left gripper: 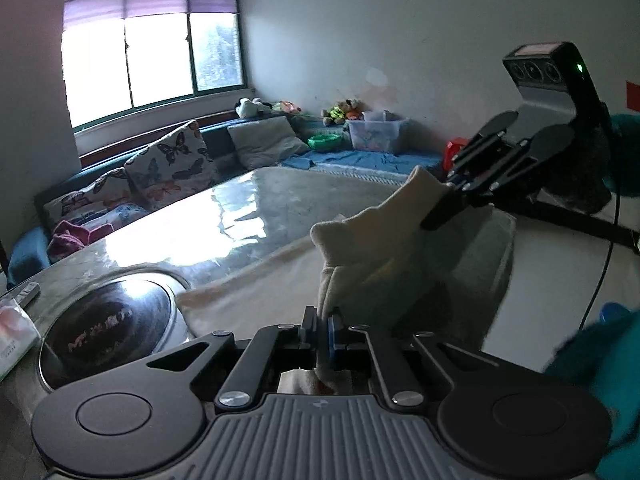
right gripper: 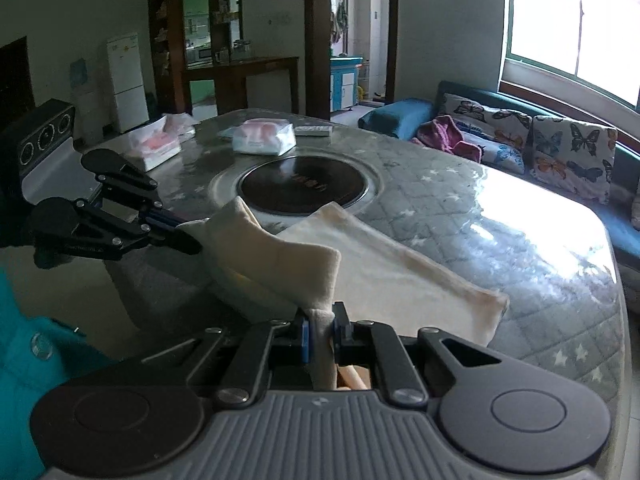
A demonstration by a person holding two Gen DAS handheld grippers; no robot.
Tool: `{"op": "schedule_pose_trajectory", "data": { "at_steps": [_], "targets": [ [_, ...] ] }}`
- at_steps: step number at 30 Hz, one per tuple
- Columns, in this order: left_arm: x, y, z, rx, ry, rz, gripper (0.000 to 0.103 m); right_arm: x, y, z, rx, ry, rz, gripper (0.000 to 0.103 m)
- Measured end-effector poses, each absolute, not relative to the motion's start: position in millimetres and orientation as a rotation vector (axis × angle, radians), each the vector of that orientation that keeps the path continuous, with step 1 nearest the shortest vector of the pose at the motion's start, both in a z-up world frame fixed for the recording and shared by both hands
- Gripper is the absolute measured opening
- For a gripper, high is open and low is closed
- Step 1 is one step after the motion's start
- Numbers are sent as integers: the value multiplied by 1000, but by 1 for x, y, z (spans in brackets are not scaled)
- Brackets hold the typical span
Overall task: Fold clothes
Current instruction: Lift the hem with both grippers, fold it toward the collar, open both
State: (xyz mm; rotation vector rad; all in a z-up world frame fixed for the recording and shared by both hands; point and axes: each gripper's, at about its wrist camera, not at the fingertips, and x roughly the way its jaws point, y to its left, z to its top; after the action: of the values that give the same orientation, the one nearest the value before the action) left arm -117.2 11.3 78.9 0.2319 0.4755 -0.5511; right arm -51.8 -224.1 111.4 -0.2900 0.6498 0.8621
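While both jaws clamp it, left gripper (left gripper: 323, 330) and right gripper (right gripper: 321, 330) hold the cream fleece cloth (right gripper: 384, 272), lower centre, above the grey quilted table (right gripper: 500, 208).

The left gripper (left gripper: 323, 330), a black two-finger tool with blue pads, is pinching a fold of cream fabric at six o'clock in its own view, jaws nearly closed. The matching right gripper (right gripper: 321, 334) is clamping the same cream fabric, appearing at three o'clock from the left. A teal sleeve (right gripper: 24, 360) is showing behind both.
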Motion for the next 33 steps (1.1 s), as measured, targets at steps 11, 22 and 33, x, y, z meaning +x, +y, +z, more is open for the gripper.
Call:
{"op": "schedule_pose_trajectory", "data": {
  "at_steps": [11, 22, 33],
  "targets": [
    [13, 10, 62, 238, 525, -468, 5, 66, -198, 97, -295, 684, 798, 9],
    [85, 12, 15, 186, 627, -329, 9, 138, -191, 17, -127, 770, 613, 22],
    [83, 0, 38, 164, 610, -341, 11, 127, -197, 34, -84, 698, 579, 31]
  ]
}}
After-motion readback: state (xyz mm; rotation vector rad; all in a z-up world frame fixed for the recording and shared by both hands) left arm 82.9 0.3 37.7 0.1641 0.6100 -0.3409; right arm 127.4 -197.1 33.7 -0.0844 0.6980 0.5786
